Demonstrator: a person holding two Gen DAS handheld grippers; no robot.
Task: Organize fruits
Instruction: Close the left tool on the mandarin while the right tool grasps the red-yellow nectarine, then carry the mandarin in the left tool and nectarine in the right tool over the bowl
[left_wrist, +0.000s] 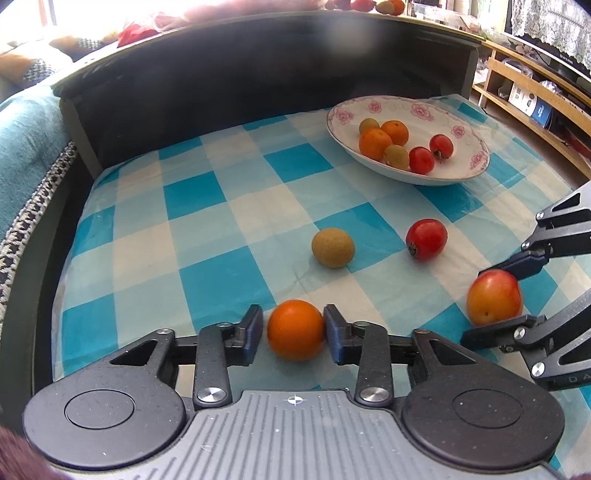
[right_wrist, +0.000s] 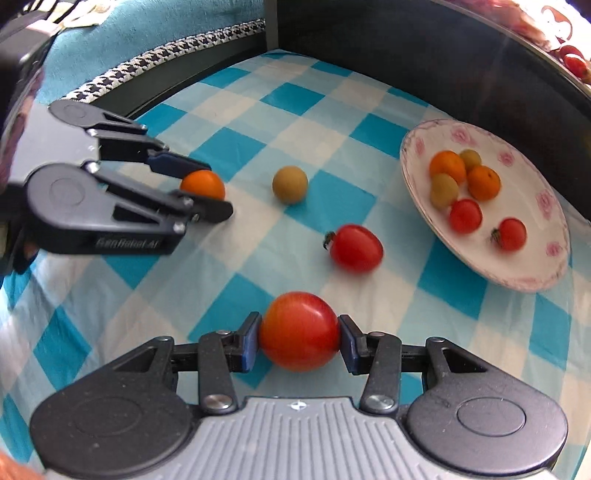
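Observation:
On the blue checked cloth (left_wrist: 207, 192), my left gripper (left_wrist: 293, 321) is shut on a small orange (left_wrist: 295, 330), its blue pads on either side of it. My right gripper (right_wrist: 299, 328) is shut on a red-orange round fruit (right_wrist: 300, 330), which the left wrist view shows at the right, also low over the cloth (left_wrist: 494, 297). A brownish-green fruit (left_wrist: 333, 247) and a red tomato (left_wrist: 426, 239) lie loose between the grippers and the plate. The flowered white plate (left_wrist: 424, 125) at the back right holds two oranges, two green fruits and two red ones.
A dark raised panel (left_wrist: 258, 85) borders the cloth at the back. A teal blanket with a houndstooth edge (left_wrist: 29, 155) lies to the left. Wooden shelves (left_wrist: 524, 96) stand to the right, beyond the cloth's edge.

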